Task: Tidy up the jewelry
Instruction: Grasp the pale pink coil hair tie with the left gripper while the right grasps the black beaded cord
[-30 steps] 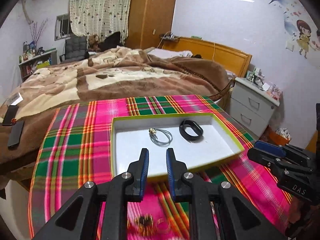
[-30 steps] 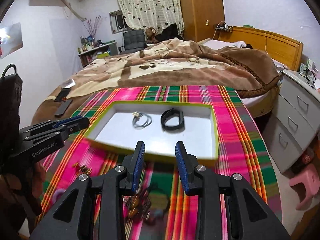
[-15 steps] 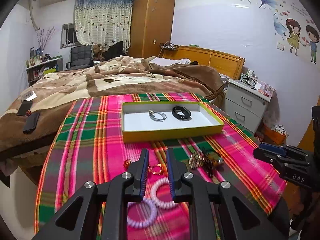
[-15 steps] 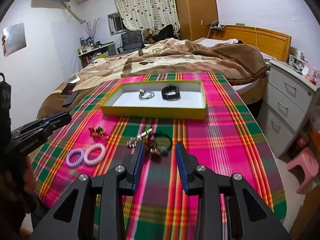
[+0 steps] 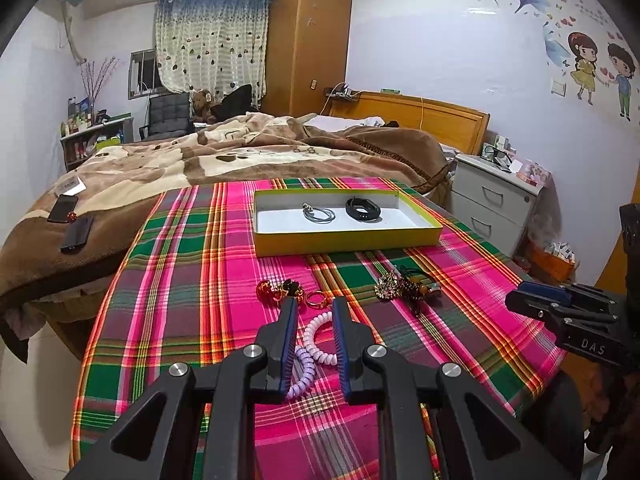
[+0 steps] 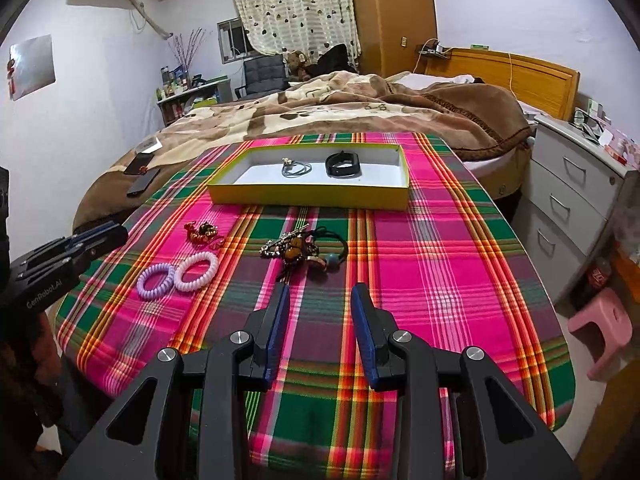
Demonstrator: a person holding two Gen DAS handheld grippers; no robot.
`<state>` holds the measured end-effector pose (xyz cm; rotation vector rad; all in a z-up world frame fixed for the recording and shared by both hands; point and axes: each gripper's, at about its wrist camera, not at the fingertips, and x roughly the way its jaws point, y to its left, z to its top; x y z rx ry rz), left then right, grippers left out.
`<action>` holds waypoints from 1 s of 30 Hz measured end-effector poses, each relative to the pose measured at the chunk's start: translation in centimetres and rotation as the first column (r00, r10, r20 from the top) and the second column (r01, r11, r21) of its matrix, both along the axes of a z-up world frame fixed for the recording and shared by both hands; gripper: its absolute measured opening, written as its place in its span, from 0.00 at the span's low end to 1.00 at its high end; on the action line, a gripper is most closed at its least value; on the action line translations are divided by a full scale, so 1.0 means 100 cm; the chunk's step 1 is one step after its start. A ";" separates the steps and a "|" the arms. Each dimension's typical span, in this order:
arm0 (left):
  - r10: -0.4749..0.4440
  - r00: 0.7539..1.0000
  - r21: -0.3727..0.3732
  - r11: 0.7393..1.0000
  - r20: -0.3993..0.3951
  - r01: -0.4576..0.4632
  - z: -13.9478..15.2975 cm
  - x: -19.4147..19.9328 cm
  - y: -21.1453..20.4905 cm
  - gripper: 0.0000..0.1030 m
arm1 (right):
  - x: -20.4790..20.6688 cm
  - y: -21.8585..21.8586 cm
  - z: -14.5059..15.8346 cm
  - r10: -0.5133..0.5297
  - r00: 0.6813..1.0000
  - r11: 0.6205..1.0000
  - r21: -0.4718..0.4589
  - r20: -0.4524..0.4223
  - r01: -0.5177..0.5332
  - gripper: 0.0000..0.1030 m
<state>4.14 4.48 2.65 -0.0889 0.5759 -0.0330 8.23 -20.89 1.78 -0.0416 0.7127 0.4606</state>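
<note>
A yellow box [image 5: 348, 238] [image 6: 308, 196] with a white inside sits at the far end of the plaid-covered table. In it lie a silver chain [image 5: 318, 213] [image 6: 296, 169] and a black band [image 5: 363, 209] [image 6: 342, 164]. Loose on the cloth are a white coil tie [image 5: 318, 336] [image 6: 198, 266], a purple coil tie [image 5: 300, 376] [image 6: 156, 275], red-gold pieces [image 5: 276, 290] [image 6: 202, 233] and a jewelry tangle [image 5: 404, 282] [image 6: 300, 250]. My left gripper [image 5: 313, 308] [image 6: 108, 234] hovers open above the coil ties. Short of the tangle, my right gripper [image 6: 320, 292] [image 5: 524, 300] is open and holds nothing.
A bed with a brown blanket [image 6: 340, 108] lies behind the table, with phones [image 5: 76, 232] on its near corner. White drawers [image 6: 572, 196] and a pink stool [image 6: 600, 324] stand to the right. The table's near edge curves just below both grippers.
Both grippers have drawn back from over the box toward the table's near edge. The loose jewelry on the cloth has come into view ahead of them. Jaw widths are unchanged.
</note>
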 end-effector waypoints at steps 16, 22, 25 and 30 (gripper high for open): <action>-0.038 0.986 -0.006 0.999 -0.162 0.038 -0.041 0.050 0.002 0.16 | 0.047 0.016 -0.016 -0.012 0.998 1.000 -0.016 -0.057 0.011 0.32; -0.046 0.973 -0.015 0.999 -0.225 0.044 -0.056 0.063 0.001 0.16 | 0.076 0.020 -0.028 -0.032 0.993 0.999 -0.020 -0.115 0.029 0.32; -0.050 0.968 -0.011 0.999 -0.245 0.048 -0.059 0.067 0.000 0.16 | 0.087 0.023 -0.034 -0.034 0.989 0.999 -0.023 -0.143 0.031 0.32; -0.050 0.962 -0.005 0.999 -0.268 0.050 -0.062 0.074 -0.002 0.16 | 0.105 0.022 -0.039 -0.046 0.980 0.999 -0.002 -0.191 0.046 0.32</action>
